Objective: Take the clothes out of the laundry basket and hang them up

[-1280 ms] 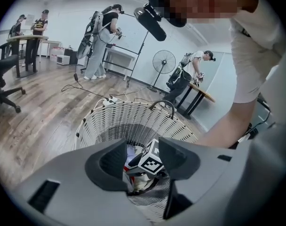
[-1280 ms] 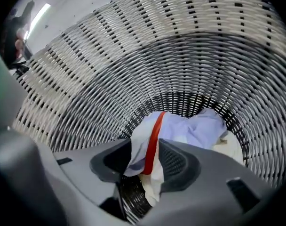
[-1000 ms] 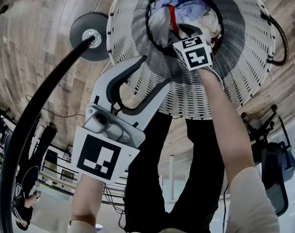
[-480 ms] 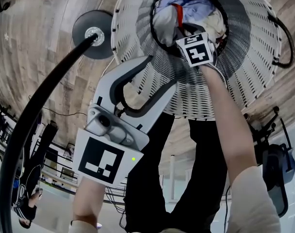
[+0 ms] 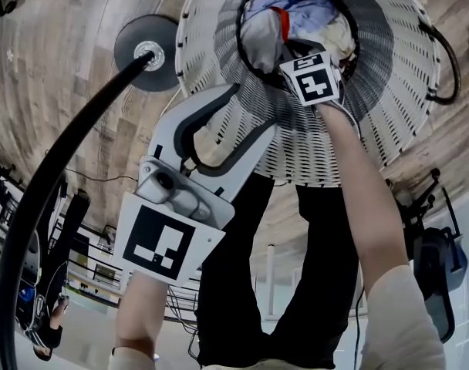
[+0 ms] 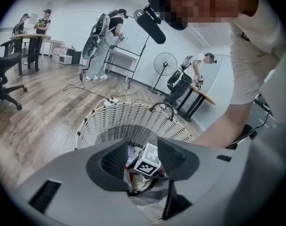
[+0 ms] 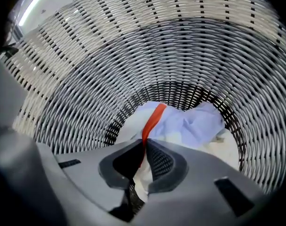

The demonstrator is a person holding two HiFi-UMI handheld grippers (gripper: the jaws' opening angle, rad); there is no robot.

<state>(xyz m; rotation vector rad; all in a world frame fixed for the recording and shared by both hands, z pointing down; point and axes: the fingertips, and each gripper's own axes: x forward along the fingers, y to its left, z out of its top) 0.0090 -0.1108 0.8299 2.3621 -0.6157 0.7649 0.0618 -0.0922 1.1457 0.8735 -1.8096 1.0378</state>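
- In the head view the right hand-held gripper (image 5: 296, 52) hides its jaw tips behind its marker cube (image 5: 315, 79), down among the clothes (image 5: 304, 10). The lower layers of the pile cannot be seen.
- The right forearm (image 5: 358, 183) reaches steeply down into the laundry basket (image 5: 389, 68). The jaws have just been closing and now pinch the orange strip (image 7: 154, 117) of a pale garment.
- The left hand-held gripper (image 6: 143, 147) hangs over the basket rim, jaws wide apart and empty.
- The strip runs lengthwise away from the jaws, toward the far wall.
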